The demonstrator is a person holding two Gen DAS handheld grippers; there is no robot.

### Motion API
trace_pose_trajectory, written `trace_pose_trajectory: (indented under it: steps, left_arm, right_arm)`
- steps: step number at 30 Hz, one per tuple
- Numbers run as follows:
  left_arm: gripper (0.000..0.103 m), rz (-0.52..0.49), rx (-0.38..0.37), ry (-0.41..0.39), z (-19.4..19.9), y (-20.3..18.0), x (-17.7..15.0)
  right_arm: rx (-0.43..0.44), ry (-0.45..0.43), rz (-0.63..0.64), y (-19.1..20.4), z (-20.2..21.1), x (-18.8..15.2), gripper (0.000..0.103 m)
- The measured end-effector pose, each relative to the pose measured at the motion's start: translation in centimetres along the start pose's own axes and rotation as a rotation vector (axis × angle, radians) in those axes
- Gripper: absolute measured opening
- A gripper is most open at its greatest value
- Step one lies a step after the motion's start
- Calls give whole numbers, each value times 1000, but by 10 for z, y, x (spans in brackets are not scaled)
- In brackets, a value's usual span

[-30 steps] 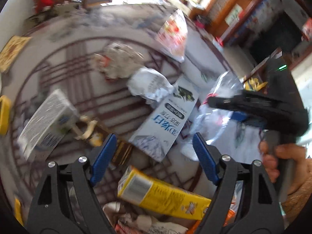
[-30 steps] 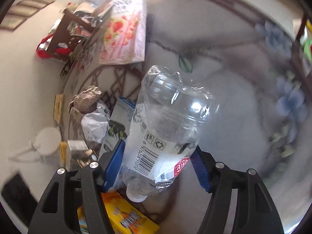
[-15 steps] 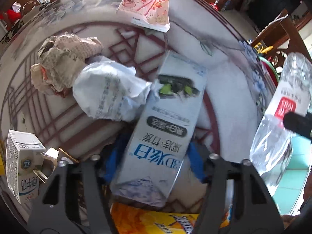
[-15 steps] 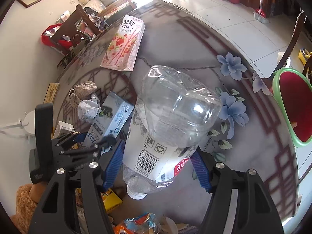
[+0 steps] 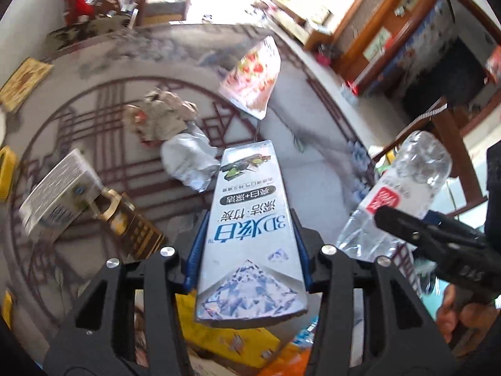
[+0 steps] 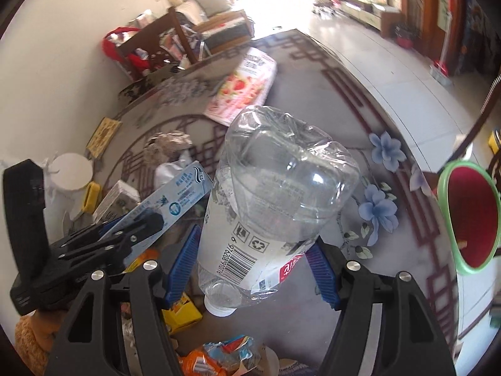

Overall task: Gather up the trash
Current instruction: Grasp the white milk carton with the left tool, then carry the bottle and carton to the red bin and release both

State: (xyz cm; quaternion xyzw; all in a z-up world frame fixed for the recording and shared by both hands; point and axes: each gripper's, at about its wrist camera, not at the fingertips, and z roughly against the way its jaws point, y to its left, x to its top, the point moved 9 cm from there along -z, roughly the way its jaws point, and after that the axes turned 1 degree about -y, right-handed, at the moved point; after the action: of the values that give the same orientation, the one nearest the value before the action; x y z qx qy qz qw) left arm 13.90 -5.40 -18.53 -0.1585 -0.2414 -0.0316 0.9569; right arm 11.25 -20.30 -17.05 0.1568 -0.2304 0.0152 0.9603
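Observation:
My left gripper (image 5: 247,250) is shut on a pale blue toothpaste box (image 5: 250,235) and holds it lifted above the round table (image 5: 319,169). My right gripper (image 6: 253,263) is shut on a clear plastic bottle (image 6: 275,206), cap end toward the camera, held above the table (image 6: 344,100). The bottle (image 5: 404,194) and right gripper also show at the right of the left wrist view. The toothpaste box (image 6: 175,203) and left gripper (image 6: 122,235) show at the left of the right wrist view.
On the table lie a pink strawberry snack box (image 5: 253,75), crumpled newspaper (image 5: 162,116), a white crumpled wrapper (image 5: 191,156), a small white carton (image 5: 59,194) and a yellow box (image 5: 225,341). A green-rimmed red bin (image 6: 469,216) stands beyond the table's right edge.
My left gripper closed on the toothpaste box and lifted it off the table. My right gripper kept hold of the bottle and rose with it.

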Motion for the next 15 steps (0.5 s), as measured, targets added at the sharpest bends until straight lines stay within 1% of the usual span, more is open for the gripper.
trace_pose_trajectory:
  steps: [5, 10, 15]
  left_arm:
    - [46, 56, 19, -73, 29, -5, -9]
    - [46, 78, 35, -102, 46, -11, -15]
    - [46, 90, 43, -108, 50, -17, -22]
  right_arm:
    - [20, -14, 62, 11, 11, -4, 65]
    - [37, -27, 103, 19, 23, -7, 65]
    - [37, -45, 137, 18, 34, -10, 65]
